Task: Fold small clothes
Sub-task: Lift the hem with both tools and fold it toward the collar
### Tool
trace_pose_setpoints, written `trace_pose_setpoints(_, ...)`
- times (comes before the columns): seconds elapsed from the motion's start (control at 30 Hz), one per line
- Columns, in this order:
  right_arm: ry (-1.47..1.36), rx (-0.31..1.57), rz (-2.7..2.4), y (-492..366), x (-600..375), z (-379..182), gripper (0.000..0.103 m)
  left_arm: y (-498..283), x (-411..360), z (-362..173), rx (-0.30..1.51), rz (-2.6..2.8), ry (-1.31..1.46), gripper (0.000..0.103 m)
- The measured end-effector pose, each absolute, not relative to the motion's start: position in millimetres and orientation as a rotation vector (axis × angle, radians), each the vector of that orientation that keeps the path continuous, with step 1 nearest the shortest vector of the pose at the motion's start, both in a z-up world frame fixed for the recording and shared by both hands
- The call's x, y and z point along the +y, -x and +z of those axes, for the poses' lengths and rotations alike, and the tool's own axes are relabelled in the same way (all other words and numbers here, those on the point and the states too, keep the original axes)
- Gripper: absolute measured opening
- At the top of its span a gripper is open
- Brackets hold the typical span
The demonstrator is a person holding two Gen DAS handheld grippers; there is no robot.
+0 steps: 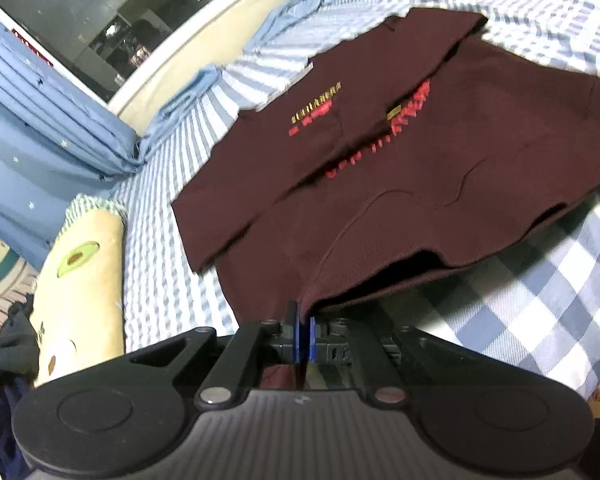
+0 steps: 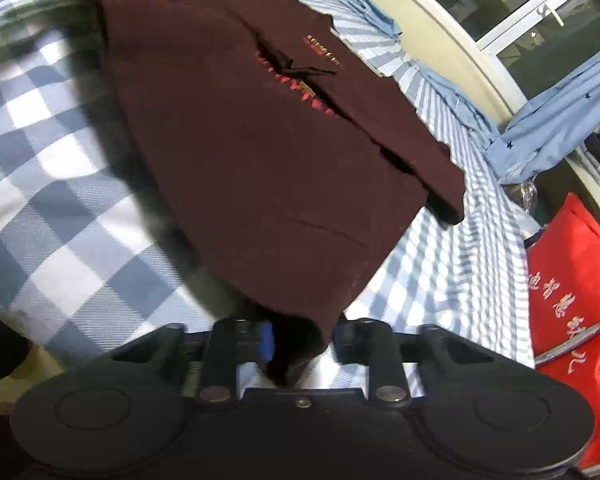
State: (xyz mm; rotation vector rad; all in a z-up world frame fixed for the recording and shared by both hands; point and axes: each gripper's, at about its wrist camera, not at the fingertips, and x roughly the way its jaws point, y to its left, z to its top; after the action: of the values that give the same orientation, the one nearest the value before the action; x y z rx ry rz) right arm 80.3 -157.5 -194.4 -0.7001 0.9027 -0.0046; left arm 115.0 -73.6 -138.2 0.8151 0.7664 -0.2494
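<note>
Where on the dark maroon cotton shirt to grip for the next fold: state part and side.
Grip the dark maroon cotton shirt at its near hem corners, from the near side: that edge hangs loose, and the left gripper and right gripper already pinch it.

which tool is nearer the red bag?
Right. The red bag lies just beside the right tool; the left tool sees it only across the shirt.

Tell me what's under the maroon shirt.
The maroon shirt lies on blue-and-white checked bedding, visible all around it. Whatever sits directly beneath the shirt's middle is covered.
</note>
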Motion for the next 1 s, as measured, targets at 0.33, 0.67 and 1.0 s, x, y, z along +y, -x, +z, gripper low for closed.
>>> trace_pose_setpoints(0.33,0.694,0.848,0.027,-58,-170,-157,0.003,-99,-75,-172,0.83,-0.18,-0.823,0.002)
trace_pose_setpoints(0.67,0.593,0.634,-0.026,-22,-176,-89,0.002,-56,-70,-67,0.552,-0.051,-0.654,0.001)
trace_pose_setpoints(1.0,0.484,0.615,-0.038,59,-193,-26,0.002,13,-82,-12,0.554,-0.118,-0.674,0.003)
